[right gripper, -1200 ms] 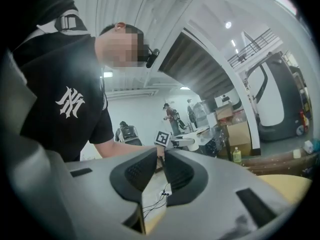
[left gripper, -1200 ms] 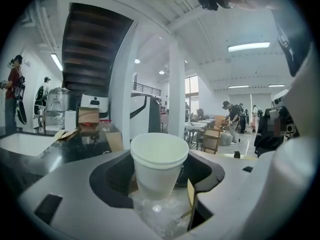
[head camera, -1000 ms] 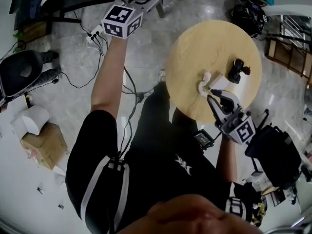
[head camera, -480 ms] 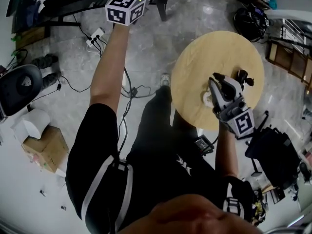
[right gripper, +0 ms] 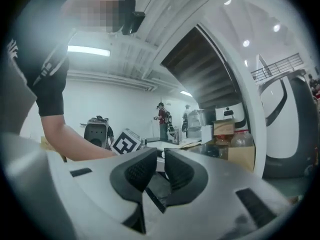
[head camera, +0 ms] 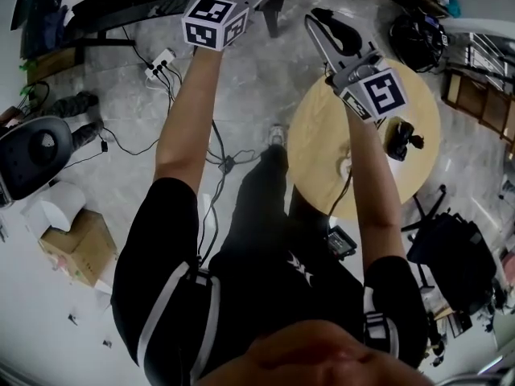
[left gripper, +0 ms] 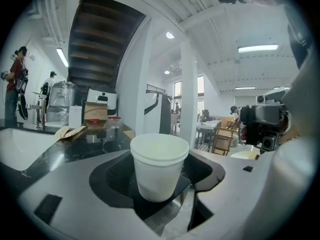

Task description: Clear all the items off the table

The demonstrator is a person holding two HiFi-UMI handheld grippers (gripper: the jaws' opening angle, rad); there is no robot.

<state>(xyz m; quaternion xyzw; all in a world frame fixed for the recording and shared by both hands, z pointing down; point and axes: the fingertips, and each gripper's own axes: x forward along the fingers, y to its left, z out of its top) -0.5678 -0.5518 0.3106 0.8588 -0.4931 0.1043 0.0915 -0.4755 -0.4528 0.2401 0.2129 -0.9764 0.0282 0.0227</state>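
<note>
cup (left gripper: 159, 159), clamped in left hand-held gripper (left gripper: 160, 184) (overhead, rim only)

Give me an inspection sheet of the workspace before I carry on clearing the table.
Surface: round wooden table, light wood.
Job's things: black object and small white item on the table; white cup off it.
Clutter: nothing seen.
Grippers: left hand-held gripper closed on the white cup; right hand-held gripper shut, nothing between its jaws.
Cables: power strip and leads on the floor.
Surroundings: cardboard box, black chair, black bag on the floor.
</note>
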